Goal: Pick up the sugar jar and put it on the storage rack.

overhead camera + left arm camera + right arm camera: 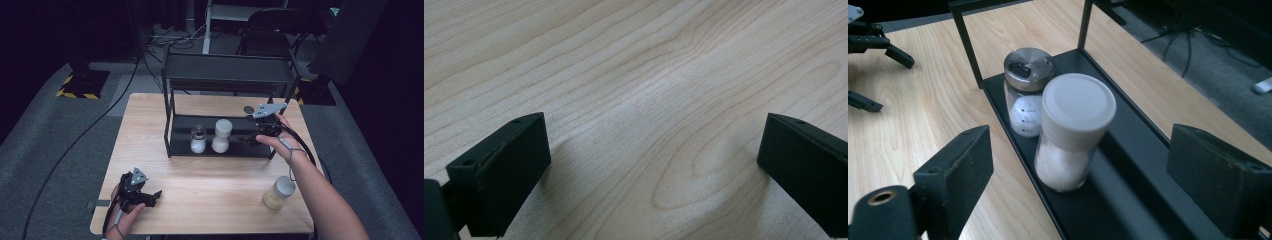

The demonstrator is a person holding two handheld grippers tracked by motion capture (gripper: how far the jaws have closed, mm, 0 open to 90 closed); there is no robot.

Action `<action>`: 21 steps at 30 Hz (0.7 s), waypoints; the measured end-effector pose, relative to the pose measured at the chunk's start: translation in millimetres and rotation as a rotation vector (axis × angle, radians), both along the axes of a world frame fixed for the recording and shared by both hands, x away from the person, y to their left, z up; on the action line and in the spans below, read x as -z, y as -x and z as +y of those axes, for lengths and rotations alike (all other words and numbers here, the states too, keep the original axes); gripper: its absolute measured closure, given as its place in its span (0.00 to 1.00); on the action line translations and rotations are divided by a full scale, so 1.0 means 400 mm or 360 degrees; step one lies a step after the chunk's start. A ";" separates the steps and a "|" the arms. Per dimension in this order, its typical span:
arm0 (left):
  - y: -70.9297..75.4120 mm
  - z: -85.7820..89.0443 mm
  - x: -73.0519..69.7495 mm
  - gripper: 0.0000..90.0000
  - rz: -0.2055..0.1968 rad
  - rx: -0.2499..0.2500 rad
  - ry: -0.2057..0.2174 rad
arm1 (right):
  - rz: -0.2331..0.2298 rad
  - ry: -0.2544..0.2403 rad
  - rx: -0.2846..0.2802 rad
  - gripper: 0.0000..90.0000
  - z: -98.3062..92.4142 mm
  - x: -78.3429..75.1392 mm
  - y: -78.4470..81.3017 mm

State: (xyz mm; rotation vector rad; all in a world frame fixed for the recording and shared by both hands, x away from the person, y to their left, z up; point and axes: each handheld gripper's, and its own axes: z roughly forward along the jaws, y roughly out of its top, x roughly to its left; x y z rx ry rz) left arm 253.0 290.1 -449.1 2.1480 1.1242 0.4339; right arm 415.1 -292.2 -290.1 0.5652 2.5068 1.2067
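Note:
A black two-level rack [227, 80] stands at the back of the wooden table [210, 200]. On its lower shelf [1128, 200] stand a white-lidded jar of white grains [221, 136] [1073, 132] and, to its left, a shaker with a metal lid [198, 139] [1027, 90]. My right gripper [256, 134] [1078, 175] is open at the shelf's right end, its jaws apart and nothing between them, a short way from the white-lidded jar. My left gripper [150, 196] [649, 170] rests open near the table's front left, over bare wood.
A jar of pale yellow contents with a white lid [279, 193] stands at the front right of the table, beside my right forearm [325, 200]. A folding chair [270, 30] and cables [75, 145] lie on the grey floor beyond the table.

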 end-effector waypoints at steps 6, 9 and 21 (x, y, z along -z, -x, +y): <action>0.000 0.000 0.000 0.01 0.0000 0.0000 0.0000 | -0.0023 -0.0014 0.0005 0.13 -0.050 -0.017 0.051; 0.000 0.000 0.000 0.01 0.0000 0.0000 0.0000 | -0.0039 -0.0019 0.0000 0.13 -0.066 -0.025 0.068; 0.000 0.000 0.000 0.01 0.0000 0.0000 0.0000 | -0.0080 -0.0017 -0.0004 0.13 -0.147 -0.051 0.176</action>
